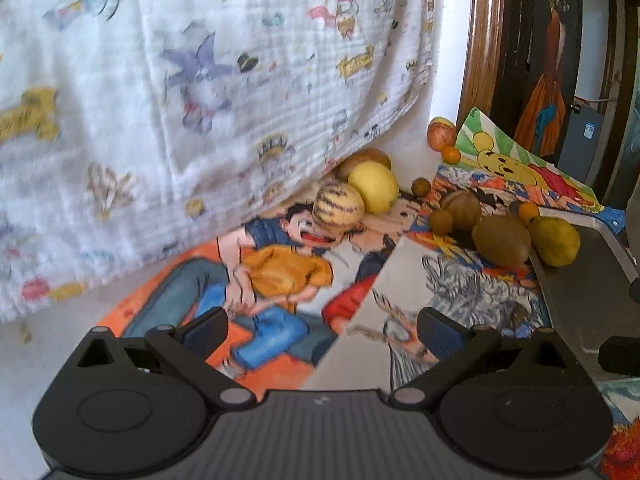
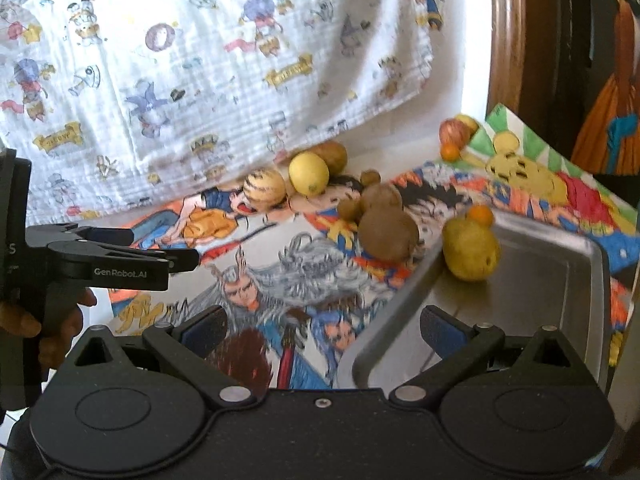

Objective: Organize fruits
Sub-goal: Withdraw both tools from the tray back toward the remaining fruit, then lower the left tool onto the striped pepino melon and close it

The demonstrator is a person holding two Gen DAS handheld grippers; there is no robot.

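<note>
Several fruits lie on cartoon drawings: a striped round fruit (image 1: 338, 210) (image 2: 264, 191), a yellow lemon (image 1: 373, 187) (image 2: 309, 174) and brown kiwi-like fruits (image 1: 502, 240) (image 2: 387, 234). A yellow-green fruit (image 1: 554, 240) (image 2: 472, 250) sits at the far corner of a metal tray (image 1: 580, 288) (image 2: 560, 280), with a small orange (image 2: 480, 214) right behind it. My left gripper (image 1: 322, 330) (image 2: 156, 246) hovers open and empty over the drawings, well short of the fruits. Over the tray's near-left corner, my right gripper (image 2: 324, 328) is open and empty too.
A white cartoon-print cloth (image 1: 200, 100) hangs behind the fruits. An apple-like fruit (image 1: 441, 132) and another small orange (image 1: 452, 155) sit far back by a Pooh drawing (image 1: 520, 168). A wooden frame (image 1: 480, 40) stands at right. A hand (image 2: 24, 320) holds the left gripper.
</note>
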